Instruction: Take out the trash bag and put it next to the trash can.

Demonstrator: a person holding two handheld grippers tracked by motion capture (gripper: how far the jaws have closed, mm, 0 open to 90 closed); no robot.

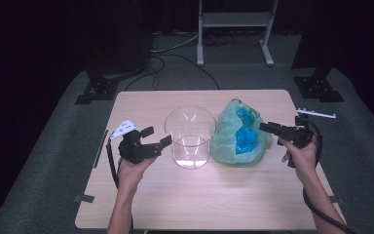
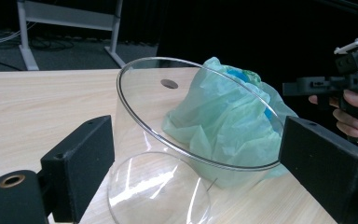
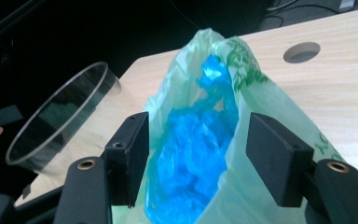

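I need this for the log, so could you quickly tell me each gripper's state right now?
Left gripper: open, holding nothing, beside the glass cylinder.
Right gripper: open, holding nothing, jaws facing the green bag.

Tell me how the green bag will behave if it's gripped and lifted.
The green bag looks thin and crumpled, so it will probably flop and sag. It likely weighs little. The blue bag bunched loosely in its open mouth might slip out.

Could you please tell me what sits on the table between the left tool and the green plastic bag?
A clear glass cylinder, standing upright, sits between the left tool and the green plastic bag; the high view shows this.
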